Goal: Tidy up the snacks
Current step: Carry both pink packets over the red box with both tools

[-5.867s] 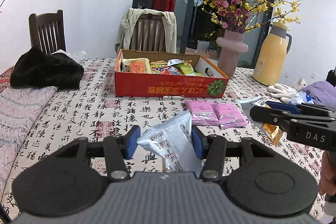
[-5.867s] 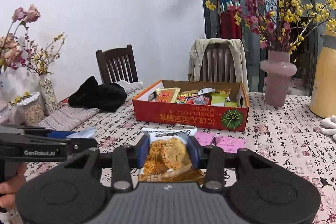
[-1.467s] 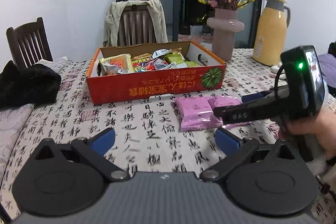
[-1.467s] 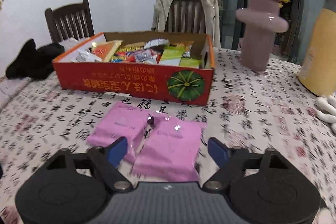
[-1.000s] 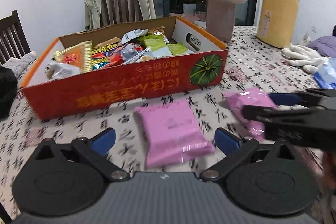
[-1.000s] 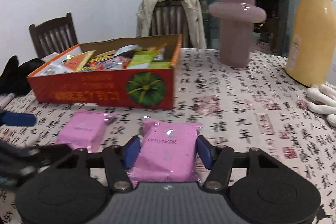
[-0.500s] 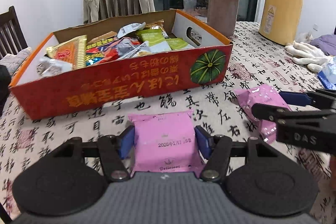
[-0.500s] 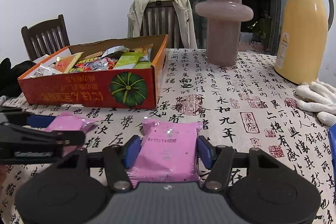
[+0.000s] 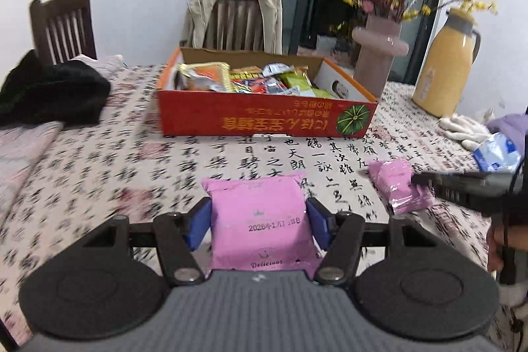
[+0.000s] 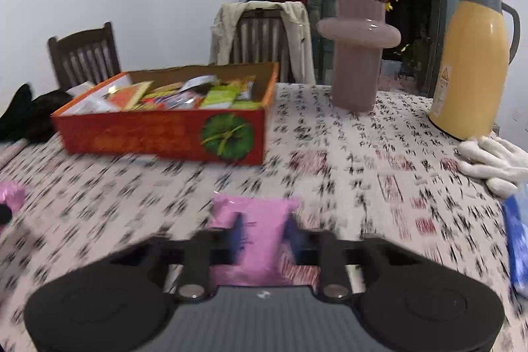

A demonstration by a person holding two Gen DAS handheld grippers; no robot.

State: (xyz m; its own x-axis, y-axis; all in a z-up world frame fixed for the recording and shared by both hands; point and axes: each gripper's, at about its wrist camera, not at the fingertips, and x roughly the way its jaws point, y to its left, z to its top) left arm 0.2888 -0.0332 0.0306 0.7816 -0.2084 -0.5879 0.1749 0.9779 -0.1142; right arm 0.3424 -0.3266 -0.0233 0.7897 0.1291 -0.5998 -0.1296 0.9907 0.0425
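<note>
1. Left gripper point(image 9: 259, 228) fingers clamped a pink pack point(image 9: 260, 226) above the table point(image 9: 99, 160).
2. Right gripper point(image 10: 262, 236) fingers had just been closing, pinching another pack point(image 10: 260, 220) narrowly (slippery film): it could slip before reaching the box point(image 10: 158, 134).

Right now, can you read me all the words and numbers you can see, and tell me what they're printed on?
"2026" then a smudged date: pink foil snack packet between the left gripper's blue pads.
"Delicious": same packet, lower edge.
Upside-down Chinese characters on the red cardboard snack box: unreadable.
Black brush characters on the calligraphy tablecloth: real writing, too blurred to quote.
Label on the yellow thermos jug: too small.
</note>
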